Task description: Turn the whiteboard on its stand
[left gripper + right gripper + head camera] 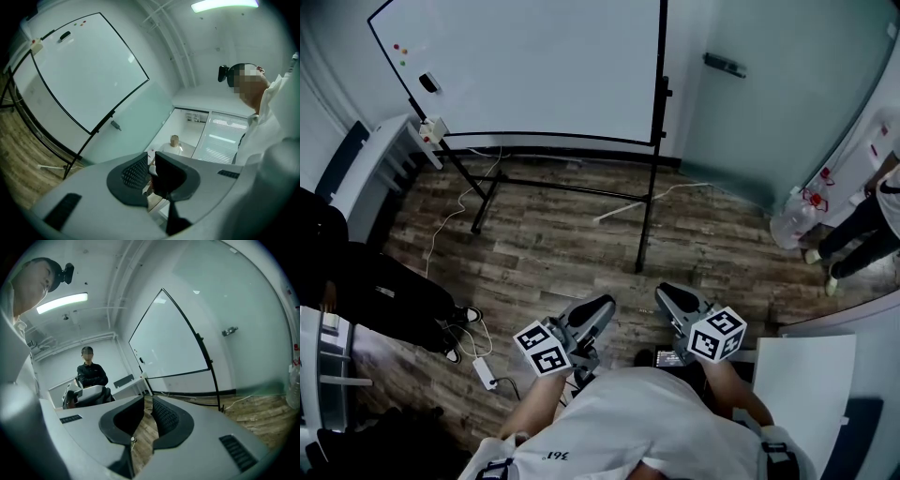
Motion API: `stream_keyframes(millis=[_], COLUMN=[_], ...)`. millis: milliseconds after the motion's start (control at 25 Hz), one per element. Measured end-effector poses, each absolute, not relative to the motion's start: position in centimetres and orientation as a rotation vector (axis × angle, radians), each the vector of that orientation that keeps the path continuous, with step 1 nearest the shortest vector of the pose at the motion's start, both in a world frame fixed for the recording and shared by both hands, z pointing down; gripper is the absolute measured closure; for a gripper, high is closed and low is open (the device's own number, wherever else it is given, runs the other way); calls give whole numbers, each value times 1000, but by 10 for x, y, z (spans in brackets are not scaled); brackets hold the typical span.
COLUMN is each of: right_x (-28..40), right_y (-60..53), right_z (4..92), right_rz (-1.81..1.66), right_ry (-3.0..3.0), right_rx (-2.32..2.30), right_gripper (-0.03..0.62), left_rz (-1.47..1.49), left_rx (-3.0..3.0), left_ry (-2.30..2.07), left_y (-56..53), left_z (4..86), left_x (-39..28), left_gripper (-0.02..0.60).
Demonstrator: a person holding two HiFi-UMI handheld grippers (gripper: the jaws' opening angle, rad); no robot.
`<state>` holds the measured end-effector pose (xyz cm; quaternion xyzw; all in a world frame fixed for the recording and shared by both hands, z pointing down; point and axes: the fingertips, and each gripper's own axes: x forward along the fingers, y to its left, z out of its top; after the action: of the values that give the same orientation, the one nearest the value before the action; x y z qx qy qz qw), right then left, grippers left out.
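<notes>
Nearest the wearer, the head view alone shows both tools at once. The left gripper (pixel 596 306) is at 6 o'clock and the right gripper (pixel 671 292) at 5 o'clock, each carrying its marker cube (pixel 542 349) and pointing out over the wooden floor (pixel 553 239). Neither is near the board.

The left gripper view looks along the left gripper (pixel 151 163). Its fingers are released with only a thin slit between the pads, and nothing is in that slit. The right gripper view shows the right gripper (pixel 147 405) the same way, its fingers released and slightly apart, with bare floorboards showing through the gap.

A white power strip (pixel 485 373) lies on the floor at 7 o'clock and appears only in the head view. A person in black (pixel 389 295) stands at 9 o'clock. The right gripper view shows that person (pixel 91 373) with arms folded behind a desk. A water bottle (pixel 792 223) stands at 2 o'clock, beside another person's legs (pixel 862 230).

Farther off, from 11 to 12 o'clock, is the whiteboard (pixel 525 66). It is a large white panel in a thin black frame, mounted on a black stand (pixel 649 202) whose feet rest on the floor. It is well apart from both grippers. An eraser (pixel 429 82) and small coloured magnets (pixel 399 49) sit near its upper left corner. In the left gripper view the whiteboard (pixel 84 70) leans across the upper left. In the right gripper view the whiteboard (pixel 168 343) is seen almost edge-on. Behind it is a frosted glass wall with a door handle (pixel 724 64).
</notes>
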<state>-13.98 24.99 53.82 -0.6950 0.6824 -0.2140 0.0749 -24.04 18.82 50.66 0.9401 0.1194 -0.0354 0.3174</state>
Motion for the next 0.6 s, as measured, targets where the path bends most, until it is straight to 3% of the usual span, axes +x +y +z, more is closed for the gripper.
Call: stream_keyframes(millis=[120, 600], right_x=[-120, -49], right_y=[261, 295], right_z=[540, 541], right_rz=[-647, -632], right_ry=[2041, 2042], right_rx=[-2087, -2109], right_gripper=[510, 502], left_rz=[-91, -94], left_rx=[2475, 2478], left_ry=[309, 306], left_y=[199, 233], left_z=[507, 505], left_x=[-222, -154], left_gripper=[532, 532])
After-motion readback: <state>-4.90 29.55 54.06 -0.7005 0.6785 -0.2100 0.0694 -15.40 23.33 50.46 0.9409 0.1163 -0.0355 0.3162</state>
